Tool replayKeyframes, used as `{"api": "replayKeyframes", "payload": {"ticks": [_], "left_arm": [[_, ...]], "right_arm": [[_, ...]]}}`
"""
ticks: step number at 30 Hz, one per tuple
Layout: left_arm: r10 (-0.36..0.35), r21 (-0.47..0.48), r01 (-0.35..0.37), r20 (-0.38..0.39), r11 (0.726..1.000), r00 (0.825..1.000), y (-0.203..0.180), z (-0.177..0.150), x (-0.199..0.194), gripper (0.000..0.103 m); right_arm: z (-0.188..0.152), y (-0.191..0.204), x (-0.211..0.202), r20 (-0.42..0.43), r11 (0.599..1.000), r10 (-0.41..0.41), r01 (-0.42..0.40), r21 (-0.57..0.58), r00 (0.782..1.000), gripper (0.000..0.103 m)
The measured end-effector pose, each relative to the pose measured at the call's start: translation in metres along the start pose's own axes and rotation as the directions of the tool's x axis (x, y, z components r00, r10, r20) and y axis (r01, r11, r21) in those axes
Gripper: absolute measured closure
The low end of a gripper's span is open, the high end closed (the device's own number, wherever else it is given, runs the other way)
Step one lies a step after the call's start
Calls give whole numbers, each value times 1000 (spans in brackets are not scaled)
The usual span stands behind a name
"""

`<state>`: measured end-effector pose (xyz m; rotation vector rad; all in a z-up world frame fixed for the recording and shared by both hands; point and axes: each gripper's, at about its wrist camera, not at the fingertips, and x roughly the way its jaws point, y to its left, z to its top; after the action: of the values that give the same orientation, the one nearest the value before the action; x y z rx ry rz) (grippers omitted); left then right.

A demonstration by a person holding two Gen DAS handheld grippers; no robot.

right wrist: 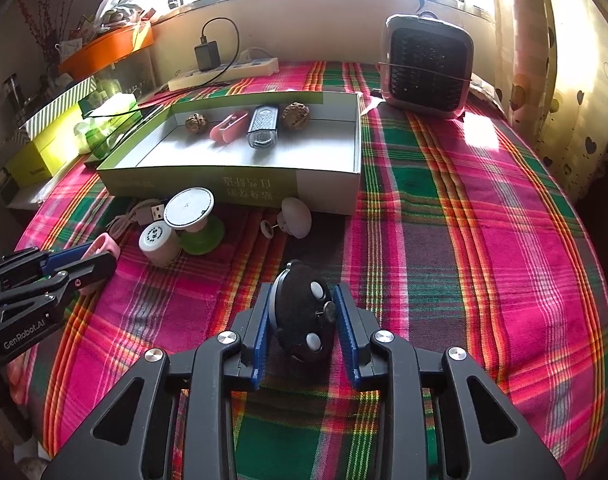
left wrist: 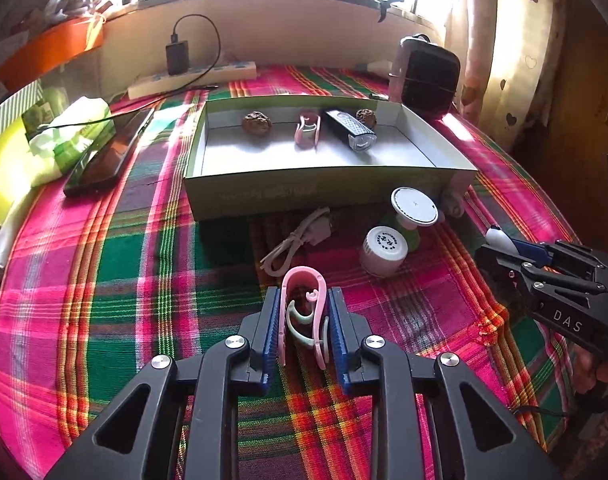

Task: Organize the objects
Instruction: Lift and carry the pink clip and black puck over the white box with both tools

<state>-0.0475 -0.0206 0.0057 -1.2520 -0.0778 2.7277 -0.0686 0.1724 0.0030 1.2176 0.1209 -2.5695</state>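
Left wrist view is showing the left tool [left wrist: 304,320] clamping its blue pads on a pink clip [left wrist: 304,300] just above the plaid-covered worktop [left wrist: 104,280], while the right wrist view is showing the right tool [right wrist: 304,320] gripping a black round gadget with white buttons [right wrist: 302,316]. Just beyond them a white cable [left wrist: 300,240], a small white jar [left wrist: 383,250], a green-footed white disc [right wrist: 188,208] and a white mushroom-shaped piece [right wrist: 296,216] are lying near the front wall of the open box [left wrist: 304,192]. Inside that box two walnuts [left wrist: 256,122], another pink clip [left wrist: 307,133] and a black-and-silver device [left wrist: 349,130] are sitting along the far side, with a small heater [right wrist: 427,64] standing behind.
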Motion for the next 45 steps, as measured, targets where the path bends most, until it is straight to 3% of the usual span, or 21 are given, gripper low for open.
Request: {"api": "replayKeyframes", "payload": {"ticks": [24, 45], "left_arm": [[18, 10, -18, -8, 1000, 1000, -6, 3, 1, 82], [14, 16, -14, 37, 1000, 999, -1, 21, -13, 82]], "right_arm": [[2, 10, -1, 16, 997, 71, -71, 29, 997, 72], [17, 13, -15, 63, 995, 100, -101, 15, 993, 72]]}}
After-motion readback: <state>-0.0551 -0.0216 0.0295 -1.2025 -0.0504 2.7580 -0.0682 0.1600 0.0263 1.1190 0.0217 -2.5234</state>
